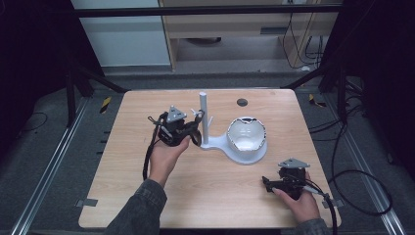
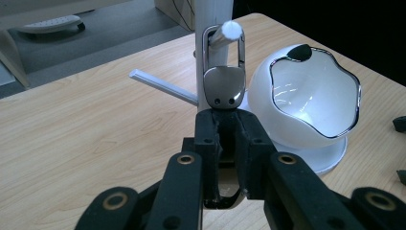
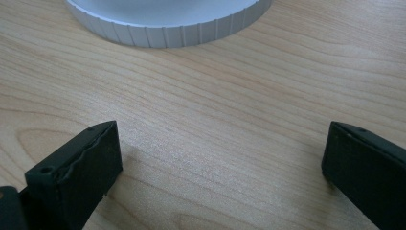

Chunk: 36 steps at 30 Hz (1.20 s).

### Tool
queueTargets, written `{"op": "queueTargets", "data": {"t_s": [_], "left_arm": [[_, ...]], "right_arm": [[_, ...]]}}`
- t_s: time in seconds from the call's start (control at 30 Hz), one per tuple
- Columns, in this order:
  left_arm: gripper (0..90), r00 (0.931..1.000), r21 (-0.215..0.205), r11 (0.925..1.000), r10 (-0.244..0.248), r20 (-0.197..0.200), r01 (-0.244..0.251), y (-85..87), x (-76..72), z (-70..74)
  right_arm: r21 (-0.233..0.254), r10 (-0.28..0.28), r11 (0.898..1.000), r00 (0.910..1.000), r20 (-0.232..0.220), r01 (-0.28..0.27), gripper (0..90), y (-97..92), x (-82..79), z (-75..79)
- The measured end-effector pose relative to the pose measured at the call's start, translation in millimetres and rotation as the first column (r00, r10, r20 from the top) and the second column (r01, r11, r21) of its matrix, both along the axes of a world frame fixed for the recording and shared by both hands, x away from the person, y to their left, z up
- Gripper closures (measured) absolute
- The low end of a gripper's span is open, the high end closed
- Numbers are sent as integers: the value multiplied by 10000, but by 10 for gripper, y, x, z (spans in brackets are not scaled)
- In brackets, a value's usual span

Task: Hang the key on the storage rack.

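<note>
From the high view, the left gripper (image 1: 192, 131) sits at about nine o'clock of the white stand (image 1: 215, 143), right against its upright post (image 1: 203, 115), while the right gripper (image 1: 268, 183) rests on the table (image 1: 127, 161) at about five o'clock of the stand, well apart from it; the left hand is clearly the nearer one. The white bowl (image 1: 246, 135) stands on the stand's round base at about three o'clock of the post, and nothing can be seen inside it. In the left gripper view, the jaws are drawn narrow and clamp the lower end of a metal clip (image 2: 224, 76), whose long axis runs straight up toward twelve o'clock. The clip's loop sits around a white peg (image 2: 229, 32) sticking out from the post, so the coming move likely turns on that loop and peg: sliding along the peg's line. Another peg (image 2: 163, 86) juts toward ten o'clock. The bowl here lies at two o'clock, its dark-rimmed mouth showing a bare white inside. In the right gripper view, the jaws stand wide with bare wood between them, and the ribbed edge of the stand's base (image 3: 167, 28) lies at twelve o'clock.
</note>
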<state>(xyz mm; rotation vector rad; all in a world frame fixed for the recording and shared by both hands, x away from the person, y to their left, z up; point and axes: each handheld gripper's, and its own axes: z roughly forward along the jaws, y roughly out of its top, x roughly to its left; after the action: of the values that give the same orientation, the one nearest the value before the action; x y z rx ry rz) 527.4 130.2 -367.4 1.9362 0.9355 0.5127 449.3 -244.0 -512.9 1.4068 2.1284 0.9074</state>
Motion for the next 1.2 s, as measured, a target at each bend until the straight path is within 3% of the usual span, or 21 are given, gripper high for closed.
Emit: {"op": "queueTargets", "data": {"t_s": [1.2], "left_arm": [[801,9998,-248,9996,158,125,-155,-83,82,-157]], "right_arm": [[-17,11,10000,10000,15,-11,4,1,2,-1]]}}
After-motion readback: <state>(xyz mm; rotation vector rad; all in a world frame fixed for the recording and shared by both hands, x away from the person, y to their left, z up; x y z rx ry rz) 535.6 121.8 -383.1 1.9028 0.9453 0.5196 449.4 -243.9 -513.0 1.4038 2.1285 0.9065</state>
